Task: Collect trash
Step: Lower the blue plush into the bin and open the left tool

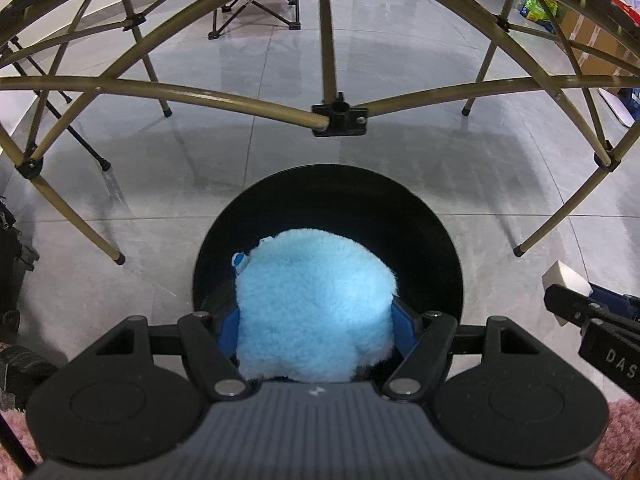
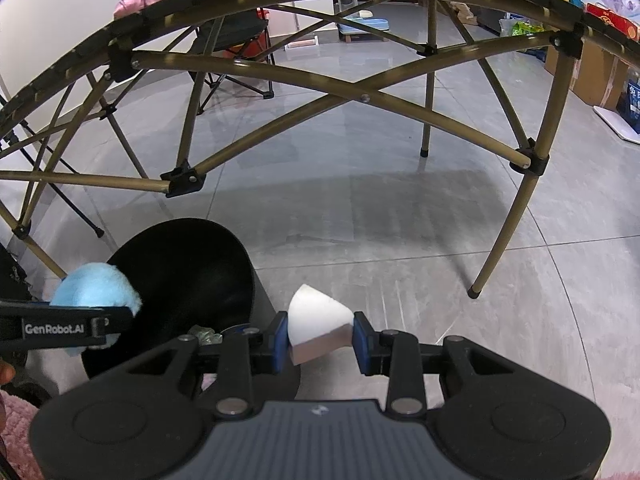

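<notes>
My left gripper (image 1: 314, 326) is shut on a fluffy light-blue ball (image 1: 314, 304), pressed between the blue pads and hanging over the mouth of a round black bin (image 1: 420, 216) on the floor. In the right wrist view the same blue ball (image 2: 96, 288) sits above the black bin (image 2: 192, 264) at the left, with the left gripper's black arm under it. My right gripper (image 2: 321, 334) is shut on a white wedge-shaped sponge with a pinkish base (image 2: 318, 318), held to the right of the bin. That sponge (image 1: 566, 276) shows at the right edge of the left wrist view.
A folding table's olive metal frame (image 1: 240, 100) arches over the grey tiled floor, its legs (image 2: 500, 240) standing around the bin. A folding chair (image 2: 236, 36) stands behind. Cardboard boxes (image 2: 596, 68) and bags line the right wall. Pink fluffy rug (image 1: 624, 436) lies in the near corners.
</notes>
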### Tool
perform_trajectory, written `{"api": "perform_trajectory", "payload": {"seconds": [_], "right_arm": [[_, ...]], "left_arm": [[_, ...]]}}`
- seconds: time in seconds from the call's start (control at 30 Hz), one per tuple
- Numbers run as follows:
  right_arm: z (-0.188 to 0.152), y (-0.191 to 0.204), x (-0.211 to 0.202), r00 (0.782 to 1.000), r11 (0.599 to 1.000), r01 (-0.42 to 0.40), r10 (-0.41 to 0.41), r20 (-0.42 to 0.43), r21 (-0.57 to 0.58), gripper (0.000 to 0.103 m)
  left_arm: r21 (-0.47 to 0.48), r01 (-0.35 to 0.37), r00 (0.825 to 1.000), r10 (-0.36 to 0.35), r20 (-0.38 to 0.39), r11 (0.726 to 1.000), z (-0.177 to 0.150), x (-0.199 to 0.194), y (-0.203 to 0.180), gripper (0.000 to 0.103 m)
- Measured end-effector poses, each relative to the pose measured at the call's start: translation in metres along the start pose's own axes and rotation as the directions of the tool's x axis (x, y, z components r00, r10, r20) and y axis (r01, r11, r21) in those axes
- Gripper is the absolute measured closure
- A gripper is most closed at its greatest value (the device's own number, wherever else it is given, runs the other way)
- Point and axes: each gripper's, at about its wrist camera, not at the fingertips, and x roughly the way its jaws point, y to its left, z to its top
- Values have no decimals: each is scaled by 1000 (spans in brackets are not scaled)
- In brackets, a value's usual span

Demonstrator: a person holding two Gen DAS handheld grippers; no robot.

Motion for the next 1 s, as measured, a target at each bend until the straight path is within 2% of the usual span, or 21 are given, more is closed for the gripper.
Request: {"api": "perform_trajectory", "payload": {"seconds": [0.4,1.0], "right_arm": [[1,-10,4,1000,999,27,-27,2,17,71],[2,-15,9,999,999,35,-34,-11,23,71]], "left_arm": [[10,19,1000,-19,-23,1000,8,12,-25,31],[-6,19,998,-20,-58,1000,12,23,-30,29]]}}
